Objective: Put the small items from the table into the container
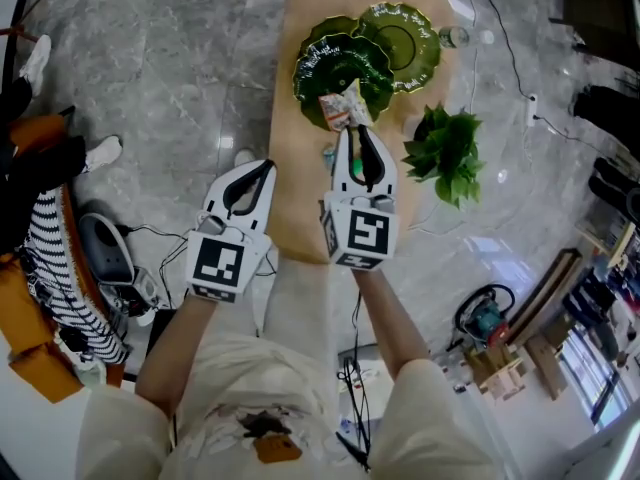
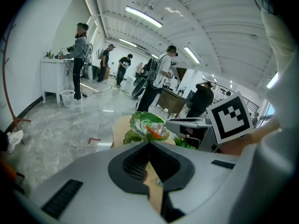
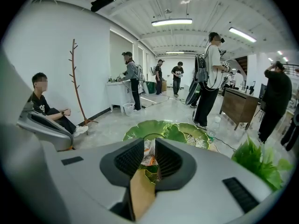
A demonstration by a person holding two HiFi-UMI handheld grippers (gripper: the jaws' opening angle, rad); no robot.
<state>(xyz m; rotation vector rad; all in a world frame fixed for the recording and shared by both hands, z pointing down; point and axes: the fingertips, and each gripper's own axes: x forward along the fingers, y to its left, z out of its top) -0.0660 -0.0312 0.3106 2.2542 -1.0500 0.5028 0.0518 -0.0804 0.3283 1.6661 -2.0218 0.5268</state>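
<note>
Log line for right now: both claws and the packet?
left claw: shut, empty | right claw: open, packet between tips | packet: over near dish rim | release: looks under way

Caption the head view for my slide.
Right gripper poised with a snack packet between its jaws over the nearer green dish; left gripper empty.

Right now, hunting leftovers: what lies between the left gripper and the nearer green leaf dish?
Only bare wooden tabletop, in the head view, from left gripper to dish.

Bright, even light from ceiling strip lights [image 3: 171, 22], glare on glossy floor [image 1: 225, 143], heavy fisheye distortion, dark corners.
</note>
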